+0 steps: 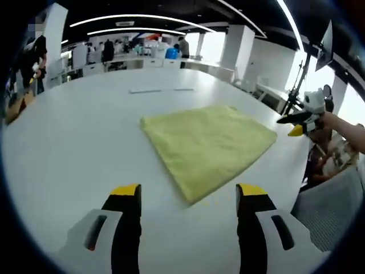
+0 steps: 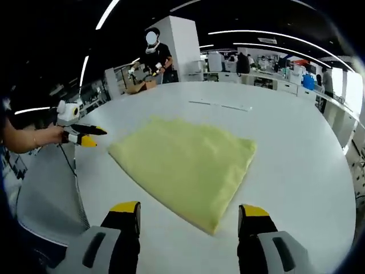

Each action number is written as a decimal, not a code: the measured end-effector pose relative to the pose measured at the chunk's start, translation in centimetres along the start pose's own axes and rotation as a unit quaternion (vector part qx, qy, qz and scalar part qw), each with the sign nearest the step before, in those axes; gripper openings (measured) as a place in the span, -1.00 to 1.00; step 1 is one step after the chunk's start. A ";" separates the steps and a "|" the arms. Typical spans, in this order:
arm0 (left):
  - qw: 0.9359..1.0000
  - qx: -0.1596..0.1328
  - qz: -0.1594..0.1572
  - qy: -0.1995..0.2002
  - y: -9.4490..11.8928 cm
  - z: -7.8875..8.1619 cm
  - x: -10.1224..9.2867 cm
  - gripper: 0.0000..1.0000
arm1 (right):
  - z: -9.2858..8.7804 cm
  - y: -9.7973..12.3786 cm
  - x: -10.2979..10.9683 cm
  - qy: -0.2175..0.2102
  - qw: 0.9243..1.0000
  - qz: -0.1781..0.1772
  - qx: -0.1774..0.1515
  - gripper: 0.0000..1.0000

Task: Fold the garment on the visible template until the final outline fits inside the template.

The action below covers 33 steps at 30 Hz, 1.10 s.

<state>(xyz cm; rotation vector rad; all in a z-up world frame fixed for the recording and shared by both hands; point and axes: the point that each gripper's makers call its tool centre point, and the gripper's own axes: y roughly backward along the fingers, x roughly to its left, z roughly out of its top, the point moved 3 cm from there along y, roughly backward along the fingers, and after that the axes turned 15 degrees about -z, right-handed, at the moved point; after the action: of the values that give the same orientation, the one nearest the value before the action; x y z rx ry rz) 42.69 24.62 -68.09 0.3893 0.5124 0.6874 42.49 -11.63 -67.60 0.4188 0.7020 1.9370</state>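
Both grippers (image 1: 189, 197) (image 2: 189, 216) (jaws apart) above folded yellow garment (image 2: 185, 165)

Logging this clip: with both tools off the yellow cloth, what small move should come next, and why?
Probably lower the left tool onto the near corner of the yellow cloth. The cloth lies flat on the white table, untouched; both tools are open, the right tool also just short of a corner.

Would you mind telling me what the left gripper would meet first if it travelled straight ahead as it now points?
Probably the near corner of the folded yellow cloth on the white table; depth is unclear.
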 end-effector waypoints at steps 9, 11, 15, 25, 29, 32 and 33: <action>0.999 -0.019 -0.007 -0.025 0.9 1.7 -2.5 0.70 | 2.0 1.9 1.2 0.009 0.999 0.007 -0.032 0.68; 0.999 -0.021 -0.009 -0.031 1.1 2.0 -2.9 0.75 | 2.3 2.4 1.5 0.009 0.999 0.008 -0.039 0.74; 0.999 -0.024 -0.004 -0.039 1.6 2.5 -3.5 0.84 | 2.6 2.9 1.7 0.011 0.999 0.008 -0.045 0.88; 0.999 -0.025 0.003 -0.039 3.2 1.6 -4.4 0.89 | 3.3 5.0 2.4 0.022 0.996 0.007 -0.082 0.98; 0.999 -0.038 0.007 -0.033 3.7 1.3 -4.8 0.93 | 3.3 5.8 2.8 0.019 0.995 0.009 -0.096 0.98; 0.998 -0.050 0.005 -0.024 3.9 1.0 -5.3 0.97 | 3.0 6.2 2.9 0.018 0.995 0.006 -0.099 0.98; 0.999 -0.048 0.003 -0.022 4.0 0.9 -5.4 0.98 | 2.9 6.2 2.9 0.017 0.995 0.006 -0.098 0.98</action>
<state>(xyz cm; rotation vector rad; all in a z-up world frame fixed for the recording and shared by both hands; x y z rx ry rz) 37.67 23.58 -63.69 0.3144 0.4348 0.7058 38.54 -10.33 -61.40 0.2692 0.5251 2.0061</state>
